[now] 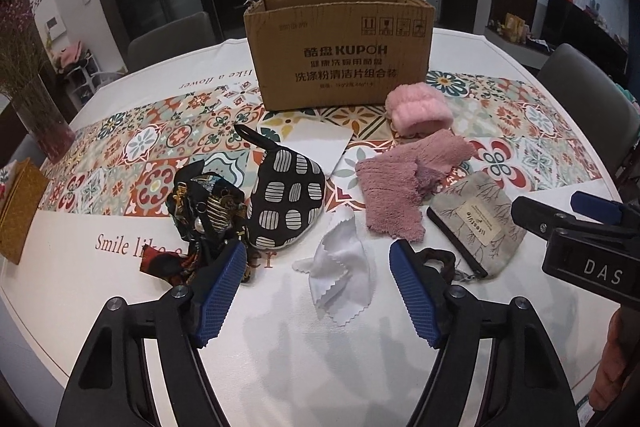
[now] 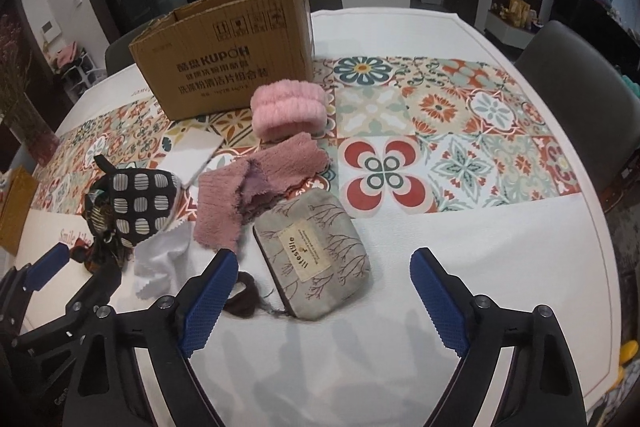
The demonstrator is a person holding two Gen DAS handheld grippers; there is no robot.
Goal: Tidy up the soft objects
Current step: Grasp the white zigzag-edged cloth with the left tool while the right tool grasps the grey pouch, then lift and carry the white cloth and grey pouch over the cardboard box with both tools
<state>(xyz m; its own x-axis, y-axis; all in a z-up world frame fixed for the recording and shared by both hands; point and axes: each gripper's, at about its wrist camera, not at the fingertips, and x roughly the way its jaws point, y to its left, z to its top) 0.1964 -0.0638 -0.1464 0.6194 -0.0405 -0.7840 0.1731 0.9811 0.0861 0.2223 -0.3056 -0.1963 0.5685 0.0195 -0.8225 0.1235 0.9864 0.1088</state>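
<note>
Pointing down at a slant toward the table [image 1: 280, 347], the left gripper [image 1: 316, 267] hangs low over the white tablecloth. Its two blue pads stand apart and nothing is pinched between them. A small white cloth [image 1: 340, 275] with zigzag edges lies flat on the table in the gap between the pads, but they do not press on it.

The right gripper [image 2: 324, 275] tilts down the same way, just to the right of the left one. Its jaws are spread wide and hold nothing. A grey pouch [image 2: 316, 259] with a tree drawing and a label lies on the table between its pads, nearer the left pad, and is not squeezed. A dark hair tie [image 2: 240, 297] sits next to that left pad.

In the left wrist view, the right gripper shows at the right edge as a black shape with blue tips. A bit of a sleeve shows under it.

More soft things lie close together further back. A dusty pink fuzzy cloth [image 1: 400, 187] is crumpled just behind the pouch. A light pink fluffy roll [image 1: 418, 109] sits behind that, near the cardboard box [image 1: 340, 55]. The box stands open at the top on the flower-patterned runner. A black mitt [image 1: 286, 195] with white squares lies to the left, and a dark patterned scarf [image 1: 208, 211] is bunched up beside it, touching it.
</note>
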